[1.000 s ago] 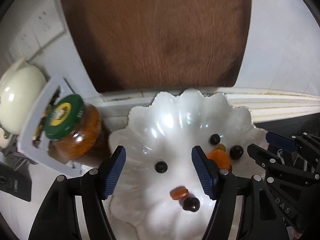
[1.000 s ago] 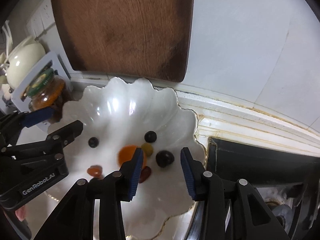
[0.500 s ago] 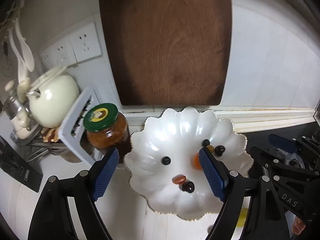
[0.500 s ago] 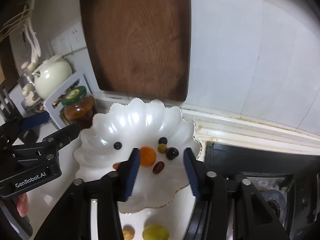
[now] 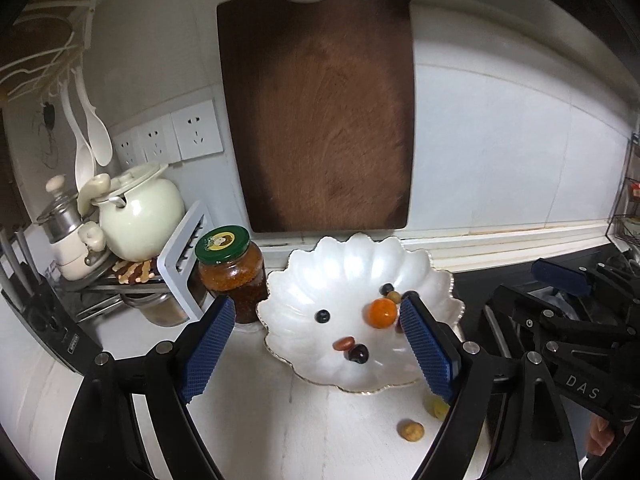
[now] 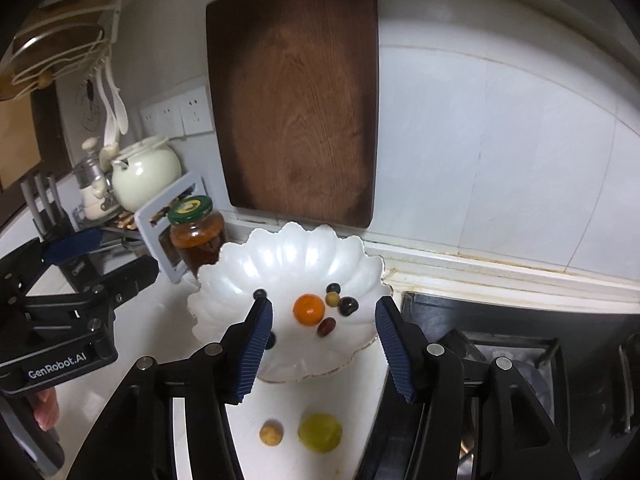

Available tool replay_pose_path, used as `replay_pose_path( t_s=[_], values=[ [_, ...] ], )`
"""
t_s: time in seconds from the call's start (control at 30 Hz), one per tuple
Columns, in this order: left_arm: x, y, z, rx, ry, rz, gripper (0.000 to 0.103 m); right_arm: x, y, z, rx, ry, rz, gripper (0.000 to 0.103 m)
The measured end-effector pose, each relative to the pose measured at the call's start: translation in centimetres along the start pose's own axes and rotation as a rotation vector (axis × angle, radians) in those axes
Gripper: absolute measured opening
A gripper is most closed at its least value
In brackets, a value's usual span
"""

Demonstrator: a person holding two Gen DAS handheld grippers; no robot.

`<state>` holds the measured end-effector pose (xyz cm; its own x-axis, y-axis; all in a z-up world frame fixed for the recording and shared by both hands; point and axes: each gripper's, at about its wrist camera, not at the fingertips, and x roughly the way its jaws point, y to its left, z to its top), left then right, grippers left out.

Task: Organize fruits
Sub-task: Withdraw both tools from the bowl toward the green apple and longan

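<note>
Both grippers have backed up and away from the plate [image 6: 224, 268], so more of the surface [image 5: 280, 420] shows. Left gripper [image 5: 316, 352]: jaws opening, nothing between them. The plate holds an orange [image 6: 308, 309] and small dark fruits. Right gripper [image 6: 323, 354]: jaws opening, empty too. Both releases look done. A green grape [image 6: 319, 432] and a tan fruit [image 6: 271, 433] lie on the surface before the plate, likely next. Some plate fruits are half hidden behind the pads [image 6: 256, 348].
</note>
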<state>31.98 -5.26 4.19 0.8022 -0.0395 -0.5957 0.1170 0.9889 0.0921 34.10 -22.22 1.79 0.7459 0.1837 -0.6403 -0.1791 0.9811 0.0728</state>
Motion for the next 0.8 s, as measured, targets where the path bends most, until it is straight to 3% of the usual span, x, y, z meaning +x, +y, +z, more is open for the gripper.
replay_pose_path(
  t_s=[0.37,0.8],
  values=[
    [-4.7,-0.9,-2.9,-0.007,-0.090,0.044,0.089,-3.9,-0.3,-2.4,0.039,-0.051,0.041,0.057],
    [-6.2,-2.0,-6.7,-0.002,-0.054,-0.006,0.090,-5.8,-0.6,-5.9,0.038,-0.060,0.012,0.057]
  ],
)
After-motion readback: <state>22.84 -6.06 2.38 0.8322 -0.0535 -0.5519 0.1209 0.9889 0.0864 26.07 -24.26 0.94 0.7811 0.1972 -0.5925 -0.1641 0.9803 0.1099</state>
